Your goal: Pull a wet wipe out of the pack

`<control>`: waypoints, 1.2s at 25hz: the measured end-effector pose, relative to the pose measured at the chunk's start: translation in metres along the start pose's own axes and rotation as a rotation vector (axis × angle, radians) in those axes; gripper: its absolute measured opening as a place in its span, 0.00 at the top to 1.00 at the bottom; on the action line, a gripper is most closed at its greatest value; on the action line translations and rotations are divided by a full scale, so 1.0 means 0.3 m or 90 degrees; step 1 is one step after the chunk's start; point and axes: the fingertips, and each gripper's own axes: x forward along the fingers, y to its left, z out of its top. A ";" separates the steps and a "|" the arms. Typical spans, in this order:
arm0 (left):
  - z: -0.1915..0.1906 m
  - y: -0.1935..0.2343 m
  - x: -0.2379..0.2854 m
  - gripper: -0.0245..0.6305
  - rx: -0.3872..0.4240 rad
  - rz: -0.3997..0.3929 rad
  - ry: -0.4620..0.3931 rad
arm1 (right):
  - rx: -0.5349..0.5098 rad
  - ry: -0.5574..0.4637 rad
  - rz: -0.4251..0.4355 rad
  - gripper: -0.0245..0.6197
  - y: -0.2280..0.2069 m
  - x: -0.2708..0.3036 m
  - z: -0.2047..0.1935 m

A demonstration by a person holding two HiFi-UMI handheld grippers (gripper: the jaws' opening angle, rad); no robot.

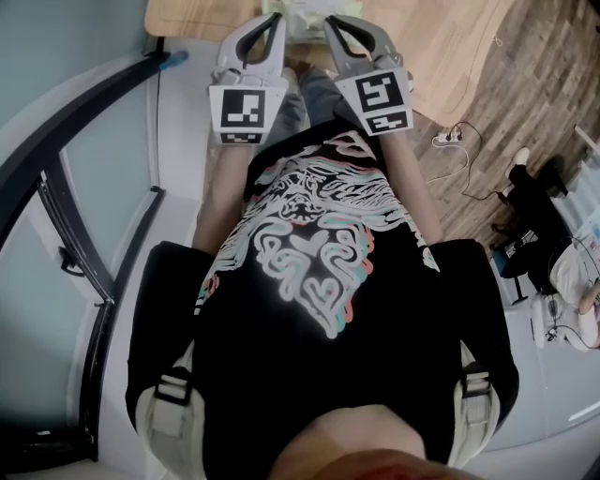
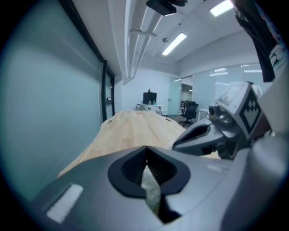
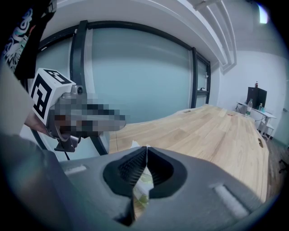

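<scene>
Both grippers are held side by side over the near end of a long wooden table (image 1: 450,47). A pale green and white wipe pack (image 1: 302,17) shows between them at the head view's top edge, mostly hidden. The jaws of my left gripper (image 2: 146,151) meet at the tips, and a bit of the pale pack (image 2: 152,191) shows through the gap below them. My right gripper (image 3: 146,150) is likewise shut, with the pack (image 3: 141,191) seen under its jaws and a white corner (image 3: 134,143) poking up just behind them. I see nothing pinched between either pair of tips.
A glass wall with a dark frame (image 3: 135,72) runs along the table's left side. The wooden tabletop (image 2: 135,126) stretches far ahead to an office chair (image 2: 190,110) and a monitor (image 2: 150,97). A power strip with cables (image 1: 450,138) lies on the floor at right.
</scene>
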 end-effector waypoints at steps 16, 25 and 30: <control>0.036 0.006 -0.009 0.98 0.006 0.000 -0.010 | -0.002 -0.008 -0.009 0.95 -0.017 -0.018 0.033; 0.053 -0.003 -0.018 0.98 0.014 -0.001 -0.014 | 0.000 -0.020 -0.017 0.95 -0.033 -0.041 0.053; 0.058 -0.003 -0.023 0.98 0.018 -0.001 -0.015 | -0.002 -0.022 -0.021 0.96 -0.038 -0.047 0.062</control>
